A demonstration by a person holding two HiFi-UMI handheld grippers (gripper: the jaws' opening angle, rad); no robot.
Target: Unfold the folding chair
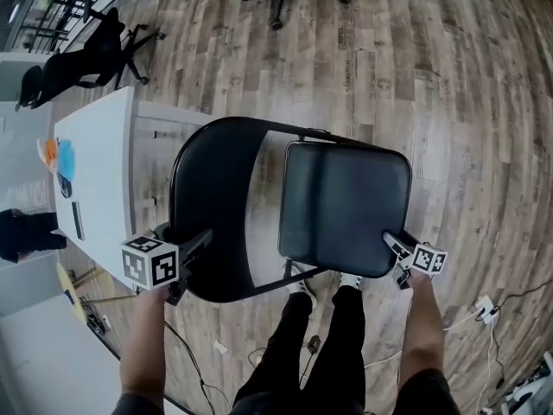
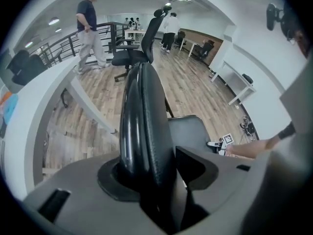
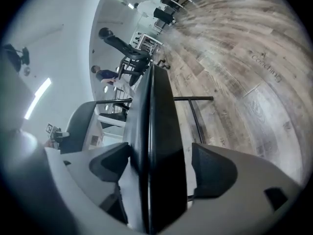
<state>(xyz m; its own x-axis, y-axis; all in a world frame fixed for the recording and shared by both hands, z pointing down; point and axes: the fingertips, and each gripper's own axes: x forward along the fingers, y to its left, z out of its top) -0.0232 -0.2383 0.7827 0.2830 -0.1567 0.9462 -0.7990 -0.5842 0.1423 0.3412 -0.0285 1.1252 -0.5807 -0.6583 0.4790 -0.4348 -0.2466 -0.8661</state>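
Two-jaw left gripper [image 2: 155,169] clamps backrest [image 1: 212,206]; right gripper [image 3: 159,173] released astride seat [image 1: 346,206]; floor print [image 3: 266,67] blurred.

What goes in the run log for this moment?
folding chair: seat down, standing on floor | left tool: shut on backrest edge | right tool: open, seat edge between jaws

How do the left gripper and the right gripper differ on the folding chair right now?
The left gripper is at the backrest's near edge; the right gripper is at the seat's near corner. The left gripper's jaws press on the backrest; the right gripper's stand apart, a gap showing beside the seat's edge. Both have part of the folding chair between their jaws.
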